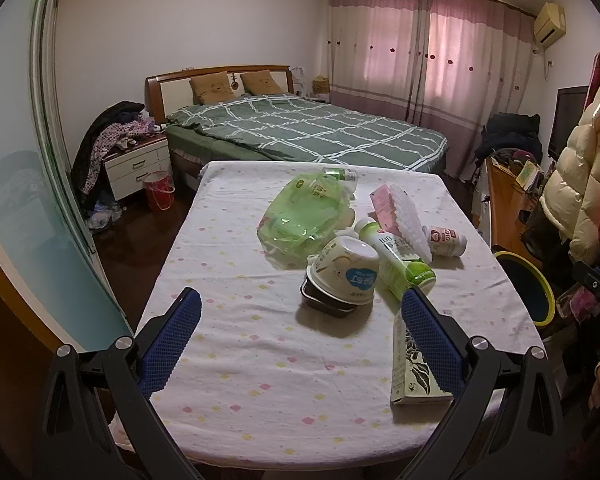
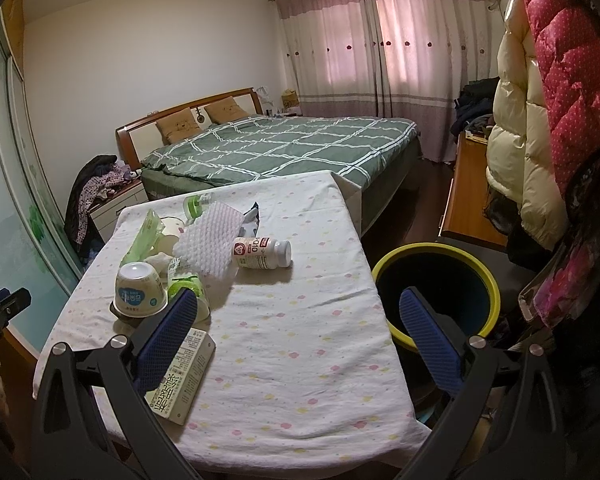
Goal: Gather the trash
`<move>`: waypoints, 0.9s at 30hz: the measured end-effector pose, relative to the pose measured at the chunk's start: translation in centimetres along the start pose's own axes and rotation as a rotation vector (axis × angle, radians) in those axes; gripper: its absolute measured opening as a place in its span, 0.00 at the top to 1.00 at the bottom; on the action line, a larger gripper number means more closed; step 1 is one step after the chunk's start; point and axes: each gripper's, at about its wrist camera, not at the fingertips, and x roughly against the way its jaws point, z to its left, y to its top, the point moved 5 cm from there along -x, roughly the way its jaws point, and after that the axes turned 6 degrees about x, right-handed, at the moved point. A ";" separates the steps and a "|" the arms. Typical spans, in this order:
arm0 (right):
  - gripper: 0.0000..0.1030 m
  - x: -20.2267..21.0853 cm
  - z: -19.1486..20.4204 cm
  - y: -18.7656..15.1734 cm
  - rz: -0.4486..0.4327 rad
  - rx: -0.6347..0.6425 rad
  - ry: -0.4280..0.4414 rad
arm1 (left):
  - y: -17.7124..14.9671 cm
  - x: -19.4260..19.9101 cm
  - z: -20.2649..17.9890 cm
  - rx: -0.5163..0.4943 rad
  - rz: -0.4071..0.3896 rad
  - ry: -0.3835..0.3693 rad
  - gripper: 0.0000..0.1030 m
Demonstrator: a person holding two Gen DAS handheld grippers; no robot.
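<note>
Trash lies heaped on a table [image 1: 260,360] draped in a dotted white cloth, in a bedroom with a green checked bed [image 1: 308,128] behind it. Beside the table's right edge stands a yellow-rimmed bin [image 2: 488,280]; the right wrist view looks down into its dark interior, and nothing can be made out inside. The left wrist view catches only a slice of that bin at its right margin.

The left gripper [image 1: 302,320] hangs above the near end of the table, jaws spread wide and holding nothing. The right gripper [image 2: 300,312] hovers over the table's right edge, jaws likewise spread and empty.

In the pile, an upturned paper cup [image 1: 346,274] rests on a small metal tin [image 1: 324,306]. A green-and-white bottle [image 1: 396,260] lies on its side just beside it, against a white foam sheet [image 1: 408,220]. A small white bottle with a red label [image 2: 262,253] lies on its side nearby. A green plastic bag [image 1: 306,216] sits crumpled further back. A drink carton [image 2: 182,380] lies flat near the front edge.

Only the left wrist view shows a red bucket [image 1: 159,190] on the floor by a nightstand [image 1: 138,166]. Only the right wrist view shows the red and cream coats [image 2: 540,100] at full height.
</note>
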 end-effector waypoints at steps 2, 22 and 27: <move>0.06 0.0 0.0 0.0 0.000 0.000 0.000 | 0.0 0.0 0.0 0.000 0.000 0.000 0.04; 0.06 -0.4 0.1 -0.4 0.012 -0.005 0.006 | -0.5 -0.3 -0.4 -0.003 0.005 -0.001 0.04; 0.06 -0.4 0.0 -0.3 0.012 -0.004 0.006 | -0.4 -0.3 -0.4 -0.001 0.006 0.000 0.04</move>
